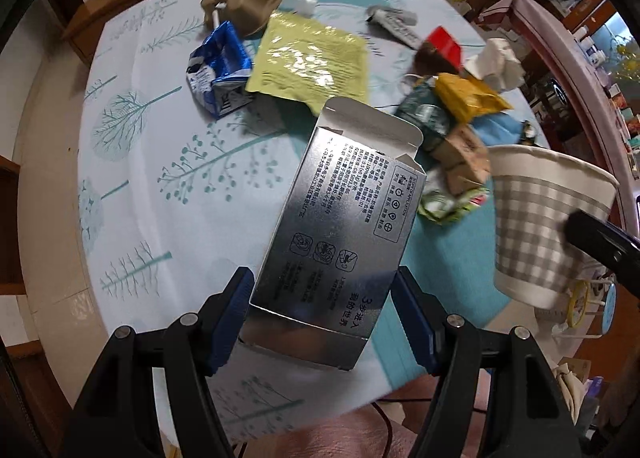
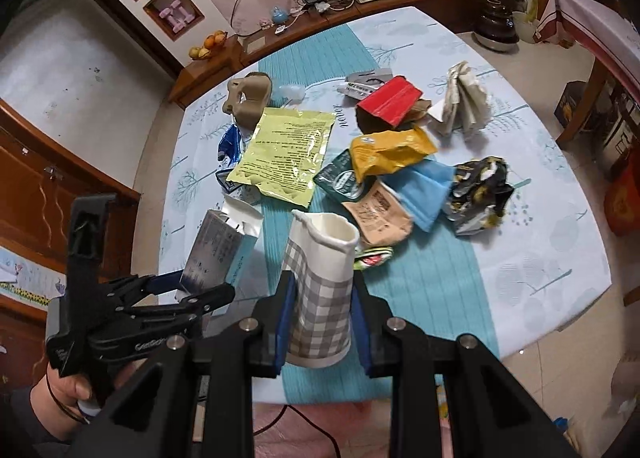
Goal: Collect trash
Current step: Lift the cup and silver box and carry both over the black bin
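My left gripper (image 1: 322, 298) is shut on a flattened silver carton (image 1: 340, 217) with black print, held above the table's near edge; it also shows in the right wrist view (image 2: 216, 254). My right gripper (image 2: 322, 294) is shut on a squashed grey-checked paper cup (image 2: 320, 290), which also shows in the left wrist view (image 1: 548, 225). More trash lies on the tablecloth (image 2: 540, 258): a yellow-green foil bag (image 2: 284, 153), a blue-white milk carton (image 1: 220, 69), an orange pouch (image 2: 388, 149), a red box (image 2: 390, 105), a blue mask (image 2: 426, 189), a crumpled black wrapper (image 2: 480, 193).
A tan pulp cup carrier (image 2: 248, 97) and a grey wrapper (image 2: 366, 83) lie at the far side. Crumpled white paper (image 2: 466, 97) lies at the right. A wooden sideboard (image 2: 320, 21) with cables and fruit stands behind the table. A pink cloth (image 1: 340, 434) is below, nearest me.
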